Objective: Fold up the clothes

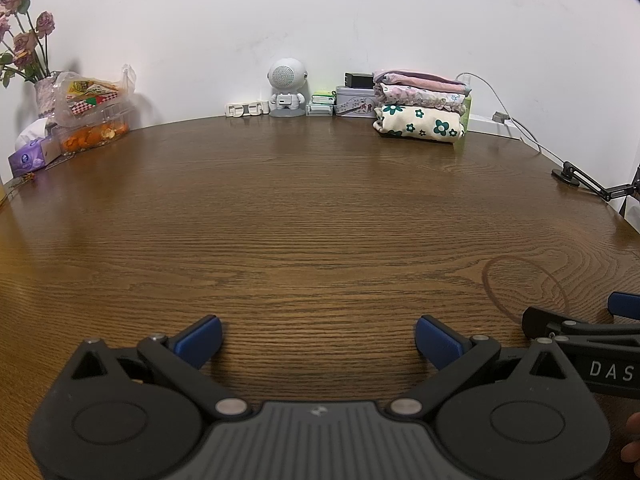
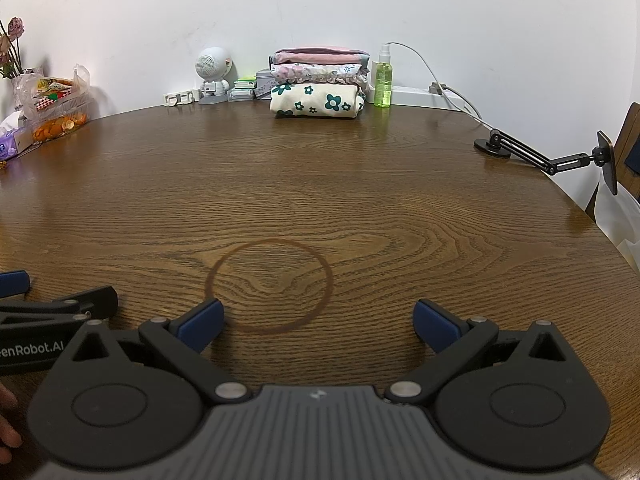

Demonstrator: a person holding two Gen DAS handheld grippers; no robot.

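A brown wooden table (image 2: pixel 320 184) meets a white wall, with the folded clothes (image 2: pixel 318 82) stacked at its far edge. Left gripper (image 1: pixel 319 340) and right gripper (image 2: pixel 319 322) hover side by side near the front, jaws spread, holding nothing.

The left gripper (image 1: pixel 318 342) hangs wide open over the bare tabletop (image 1: pixel 304 216); folded clothes (image 1: pixel 420 106) are stacked at 1 o'clock.
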